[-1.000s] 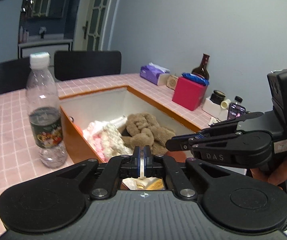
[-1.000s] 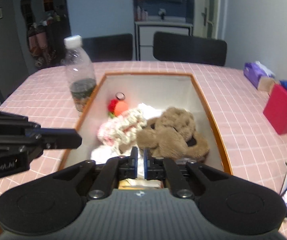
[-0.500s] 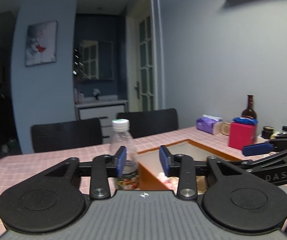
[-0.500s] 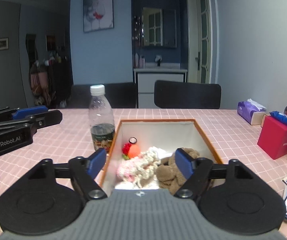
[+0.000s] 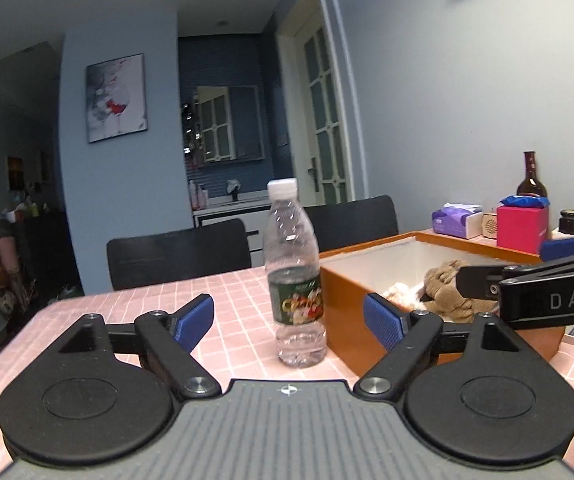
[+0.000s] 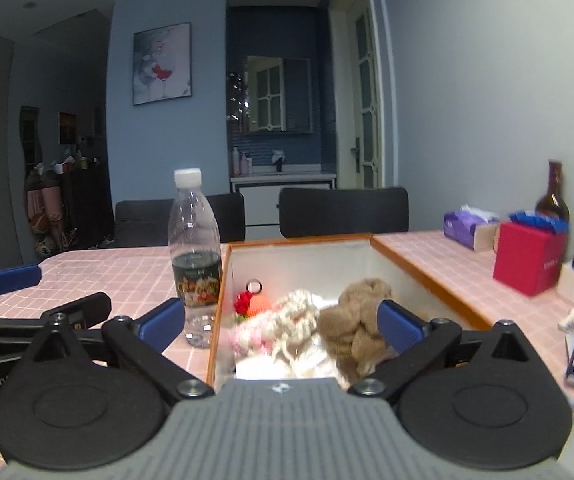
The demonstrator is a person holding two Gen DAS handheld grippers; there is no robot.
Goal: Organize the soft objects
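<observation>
An orange box (image 6: 419, 266) with white inside stands on the pink tiled table. In it lie a brown plush toy (image 6: 357, 316), a white and pink knitted piece (image 6: 287, 322) and a small red and orange toy (image 6: 253, 302). The box (image 5: 347, 312) and the plush toy (image 5: 445, 284) also show in the left wrist view. My left gripper (image 5: 289, 320) is open and empty, held back from the box at its left. My right gripper (image 6: 281, 320) is open and empty, above the box's near end.
A clear water bottle (image 5: 293, 276) stands against the box's left side, also in the right wrist view (image 6: 195, 252). A red box (image 6: 529, 256), a purple tissue pack (image 6: 469, 226) and a brown glass bottle (image 6: 553, 194) are at the right. Black chairs (image 6: 343, 210) stand behind the table.
Both grippers have opened from shut and have drawn back and tilted up from over the box. The soft items stay in the box.
</observation>
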